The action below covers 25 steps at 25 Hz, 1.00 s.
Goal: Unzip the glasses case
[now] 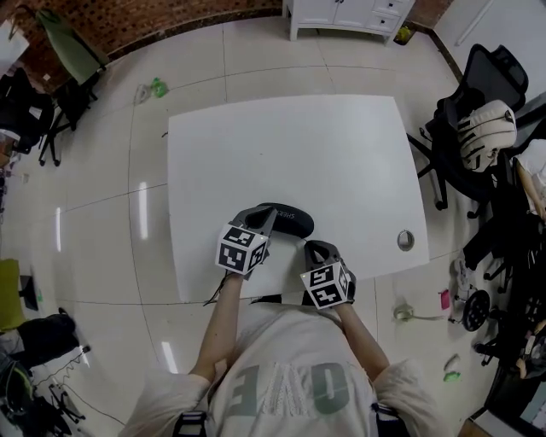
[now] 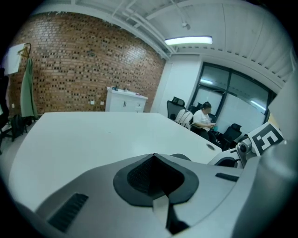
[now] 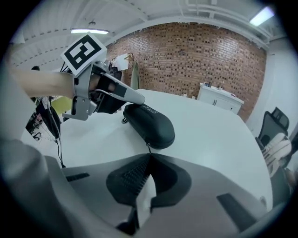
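Note:
A black zipped glasses case (image 1: 288, 220) lies near the front edge of the white table (image 1: 341, 154). In the right gripper view the case (image 3: 149, 123) lies just beyond my jaws. Its thin zipper pull (image 3: 148, 148) runs from the near end into the tips of my right gripper (image 3: 149, 155), which is shut on it. My right gripper (image 1: 317, 250) sits at the case's right end. The left gripper (image 1: 266, 218) rests on the case's left end with its jaws together, and its fingers (image 3: 135, 97) lie on top of the case. In its own view the left gripper (image 2: 154, 155) is shut with nothing between the pads.
A round cable hole (image 1: 405, 240) is in the table at the right. Office chairs (image 1: 478, 136) crowd the right side. A white cabinet (image 1: 350, 15) stands at the back wall, and a green bottle (image 1: 158, 87) lies on the floor. A seated person (image 2: 205, 122) is far off.

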Tool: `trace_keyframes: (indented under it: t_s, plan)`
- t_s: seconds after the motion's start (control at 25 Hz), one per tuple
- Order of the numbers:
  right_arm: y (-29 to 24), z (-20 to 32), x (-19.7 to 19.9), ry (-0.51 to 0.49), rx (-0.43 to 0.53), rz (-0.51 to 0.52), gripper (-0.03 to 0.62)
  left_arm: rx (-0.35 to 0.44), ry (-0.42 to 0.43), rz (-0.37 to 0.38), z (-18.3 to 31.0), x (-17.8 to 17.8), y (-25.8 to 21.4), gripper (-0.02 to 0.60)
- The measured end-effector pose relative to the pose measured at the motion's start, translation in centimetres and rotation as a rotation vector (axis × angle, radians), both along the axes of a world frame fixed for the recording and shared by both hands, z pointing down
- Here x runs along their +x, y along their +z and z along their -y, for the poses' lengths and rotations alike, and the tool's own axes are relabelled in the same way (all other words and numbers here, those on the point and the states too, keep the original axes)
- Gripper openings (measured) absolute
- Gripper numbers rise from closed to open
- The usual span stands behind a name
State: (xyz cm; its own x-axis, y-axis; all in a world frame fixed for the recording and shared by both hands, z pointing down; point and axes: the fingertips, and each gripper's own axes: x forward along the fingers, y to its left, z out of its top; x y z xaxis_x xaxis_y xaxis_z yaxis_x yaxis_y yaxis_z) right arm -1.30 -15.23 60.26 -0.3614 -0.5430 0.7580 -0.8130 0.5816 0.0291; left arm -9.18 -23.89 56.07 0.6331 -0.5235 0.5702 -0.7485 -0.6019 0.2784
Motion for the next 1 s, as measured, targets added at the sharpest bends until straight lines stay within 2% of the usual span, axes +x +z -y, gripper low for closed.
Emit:
trace_keyframes:
  t_s: [0.2,0.36,0.52,0.64,0.8,0.92,1.0]
  plan:
    - [-0.5,-0.1,-0.4,-0.103,0.006,0.038,-0.002,0.004,-0.054,-0.013,0.1,-0.1,-0.1,0.003]
    - [-0.2,-0.3,-0.9,-0.169,0.009,0.014,-0.002,0.007,-0.082,-0.017,-0.1,-0.1,0.0,0.003]
    - [0.3,-0.1,-0.8,-0.157,-0.029,0.026,-0.002,-0.001,-0.088,-0.026,-0.3,0.0,-0.2,0.003]
    - [0.9,-0.5,-1.5,-0.143,-0.097,0.079,0.0,0.001,-0.088,-0.025,-0.3,-0.1,-0.2,0.003]
    - [0.9,-0.4,-1.8,-0.118,-0.131,0.127,0.0,0.0,-0.084,-0.031,-0.2,-0.3,-0.1,0.003]
    - [0.9,-0.3,-1.1,-0.116,-0.15,0.107,0.005,0.001,-0.081,-0.033,-0.1,-0.3,-0.2,0.003]
    - [1.1,-0.6,-0.4,-0.11,-0.162,0.094,0.042,0.001,-0.083,-0.037,-0.1,-0.2,-0.1,0.003]
